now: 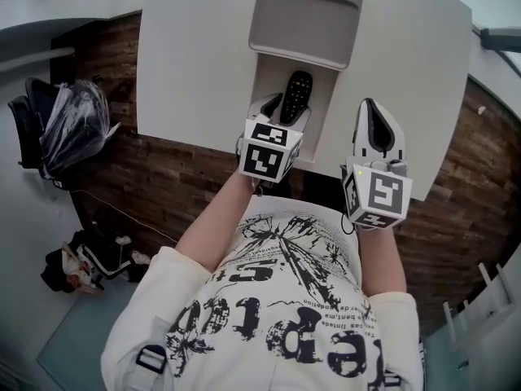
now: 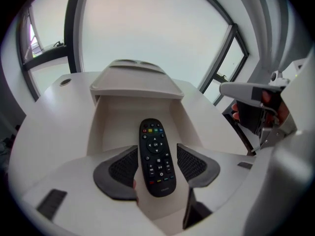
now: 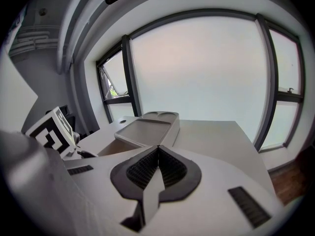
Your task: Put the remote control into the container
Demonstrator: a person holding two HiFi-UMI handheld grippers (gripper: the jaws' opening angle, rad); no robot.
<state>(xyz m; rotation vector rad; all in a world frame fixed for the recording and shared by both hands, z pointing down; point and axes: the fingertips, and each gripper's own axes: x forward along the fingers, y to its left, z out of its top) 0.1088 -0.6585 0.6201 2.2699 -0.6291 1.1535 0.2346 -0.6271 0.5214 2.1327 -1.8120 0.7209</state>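
White table (image 1: 187, 72) with big windows (image 3: 197, 73) behind it, and a brown wood floor (image 1: 163, 169) below.

The remote (image 1: 295, 94) lies in the open part of the box (image 1: 264, 76), buttons up. Its long side points from me to the far edge of the table. The box sits at the near edge of the table, about in the middle. The far part of the box has a flat tray (image 1: 305, 19) over it.

My left gripper (image 1: 285, 112) is at the near end of the box. Its jaws are apart, one on each side of the near end of the remote. I see a thin gap on each side, so they are not pressing it.

My right gripper (image 1: 370, 112) is over the table, just right of the box, close to the near edge. Its jaws are pressed together with nothing in them. It is near my left gripper but not touching it.

Down on the floor, far off to the left, is a shiny bag (image 1: 77, 120).
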